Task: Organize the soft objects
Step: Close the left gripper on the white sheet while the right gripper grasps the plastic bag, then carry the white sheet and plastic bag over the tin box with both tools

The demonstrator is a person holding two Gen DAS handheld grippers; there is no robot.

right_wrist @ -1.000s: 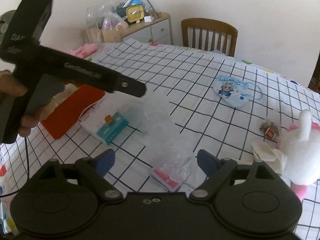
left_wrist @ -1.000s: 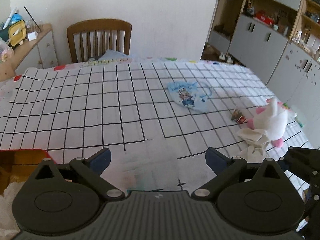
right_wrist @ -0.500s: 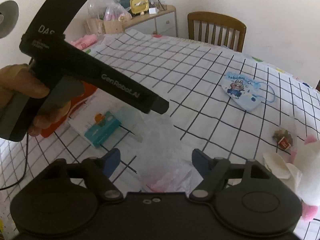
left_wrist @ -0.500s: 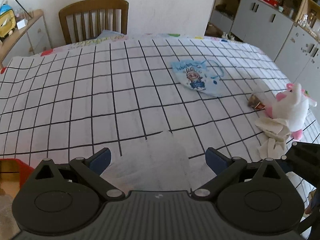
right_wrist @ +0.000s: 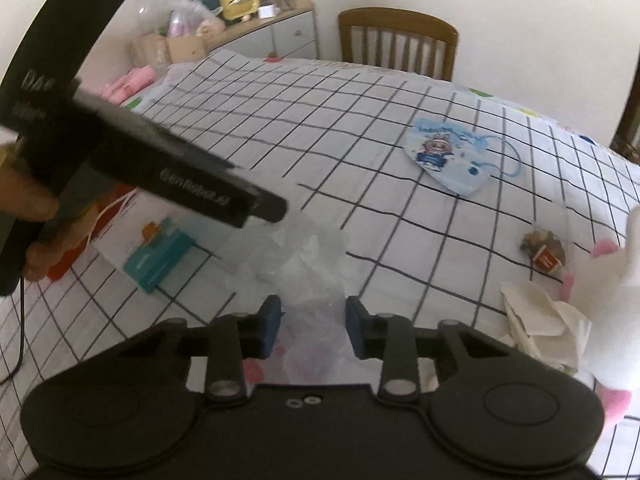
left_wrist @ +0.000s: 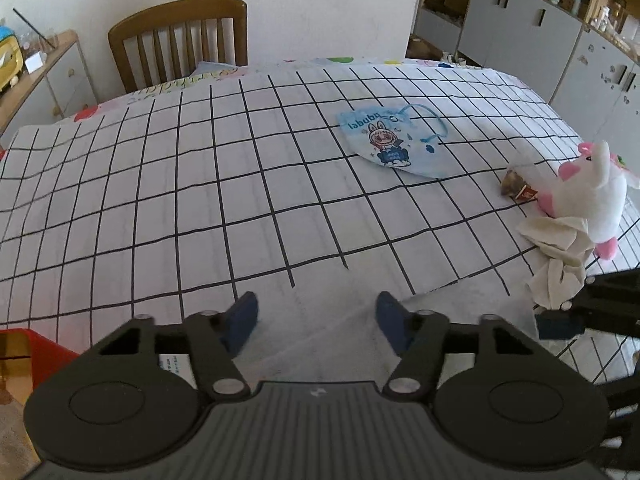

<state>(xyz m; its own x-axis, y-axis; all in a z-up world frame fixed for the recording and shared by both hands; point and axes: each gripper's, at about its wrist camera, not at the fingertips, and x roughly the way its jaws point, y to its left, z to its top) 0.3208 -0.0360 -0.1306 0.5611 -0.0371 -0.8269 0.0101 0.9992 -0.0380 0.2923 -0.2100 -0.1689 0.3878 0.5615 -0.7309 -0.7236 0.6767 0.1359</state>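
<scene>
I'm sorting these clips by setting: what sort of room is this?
Most likely a home dining or living room. A wooden slat-back chair stands at a table under a grid-patterned tablecloth, grey cabinets with cluttered shelves line one wall, and a sideboard holds household odds and ends.

Worktop (left_wrist: 168, 208) wore a white black-grid cloth. On it lay: printed blue face mask (left_wrist: 394, 142), tea bag (left_wrist: 518, 188), white-pink plush toy (left_wrist: 592, 196) touching crumpled cream cloth (left_wrist: 560, 256), crinkled clear plastic bag (right_wrist: 304, 256), teal-labelled packet (right_wrist: 160, 256), red box (left_wrist: 24, 352).
</scene>
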